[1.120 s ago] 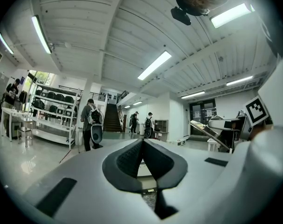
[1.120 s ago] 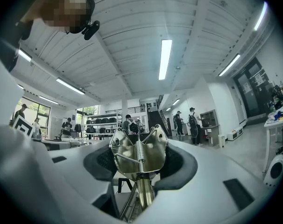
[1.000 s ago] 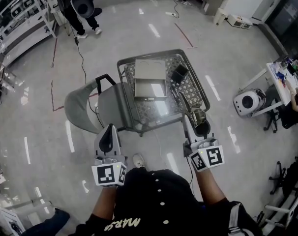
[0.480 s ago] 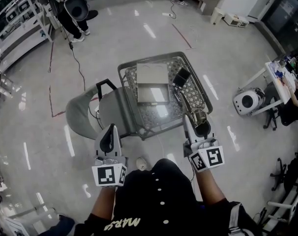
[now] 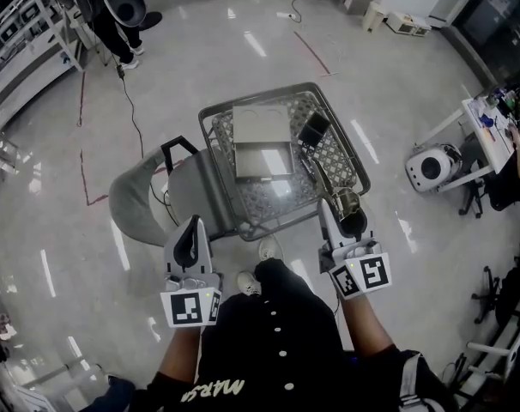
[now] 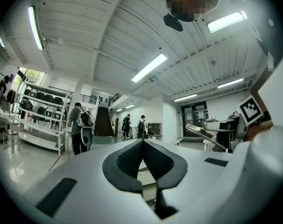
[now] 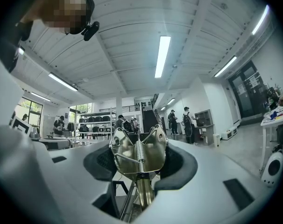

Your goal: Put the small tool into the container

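Observation:
My right gripper (image 5: 343, 215) (image 7: 139, 166) is shut on a small brass-coloured metal tool (image 5: 347, 202) (image 7: 132, 149) with a spring down its middle. The tool's head sticks out past the pads. It hangs level near the front right corner of a wire cart (image 5: 332, 114) on the floor ahead. The cart holds flat grey and beige boxes (image 5: 262, 140) and a small black item (image 5: 313, 128). My left gripper (image 5: 191, 237) (image 6: 142, 146) has its pads meeting at the tip, with nothing between them. It is left of the cart.
A grey chair (image 5: 140, 197) stands against the cart's left side. A white round machine (image 5: 430, 169) and a desk (image 5: 490, 125) are at the right. Shelving (image 5: 24, 37) and a standing person (image 5: 114, 5) are at the far left. A cable (image 5: 136, 101) runs across the floor.
I have stepped forward: a shoe now shows below the cart's near edge and the room has slid back. Both grippers keep their place and grip.

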{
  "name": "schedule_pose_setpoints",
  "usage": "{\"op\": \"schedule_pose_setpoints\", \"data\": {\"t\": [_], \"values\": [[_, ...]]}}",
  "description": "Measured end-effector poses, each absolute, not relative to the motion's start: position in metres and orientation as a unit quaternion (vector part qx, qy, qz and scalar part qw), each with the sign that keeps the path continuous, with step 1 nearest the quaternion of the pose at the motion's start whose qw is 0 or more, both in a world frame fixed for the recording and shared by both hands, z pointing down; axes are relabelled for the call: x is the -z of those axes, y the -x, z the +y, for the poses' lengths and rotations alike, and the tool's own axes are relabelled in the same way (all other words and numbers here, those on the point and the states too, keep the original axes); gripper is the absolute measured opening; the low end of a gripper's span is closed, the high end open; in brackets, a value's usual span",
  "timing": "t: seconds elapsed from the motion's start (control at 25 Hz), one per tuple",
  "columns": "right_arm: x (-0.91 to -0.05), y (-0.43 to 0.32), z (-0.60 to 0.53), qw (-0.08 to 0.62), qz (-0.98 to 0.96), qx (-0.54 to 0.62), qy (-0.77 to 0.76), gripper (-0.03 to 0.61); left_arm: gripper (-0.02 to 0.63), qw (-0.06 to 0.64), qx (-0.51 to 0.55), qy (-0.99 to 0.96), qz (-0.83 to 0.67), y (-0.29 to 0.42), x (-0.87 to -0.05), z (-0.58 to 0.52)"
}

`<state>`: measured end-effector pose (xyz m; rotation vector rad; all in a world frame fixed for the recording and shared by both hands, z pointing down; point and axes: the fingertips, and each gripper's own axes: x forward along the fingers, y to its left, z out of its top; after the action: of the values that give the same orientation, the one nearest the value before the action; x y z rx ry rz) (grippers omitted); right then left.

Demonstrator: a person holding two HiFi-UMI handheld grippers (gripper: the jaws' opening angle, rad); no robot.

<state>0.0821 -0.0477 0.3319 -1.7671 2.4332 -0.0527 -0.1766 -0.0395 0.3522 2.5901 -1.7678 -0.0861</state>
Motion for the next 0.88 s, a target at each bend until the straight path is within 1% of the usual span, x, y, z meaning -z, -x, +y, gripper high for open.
{"op": "schedule_pose_setpoints", "data": {"t": [0.56, 0.88], "values": [[-0.329, -0.112, -0.129, 0.082, 0.811, 0.014, 0.579, 0.222, 0.026, -0.02, 0.023, -0.81, -0.586, 0.152, -0.344, -0.119], [-0.32, -0.126, -0.178, 0.084, 0.818, 0.012, 0.57, 0.223, 0.026, 0.016, 0.003, -0.805, -0.593, 0.139, -0.349, -0.171]]}}
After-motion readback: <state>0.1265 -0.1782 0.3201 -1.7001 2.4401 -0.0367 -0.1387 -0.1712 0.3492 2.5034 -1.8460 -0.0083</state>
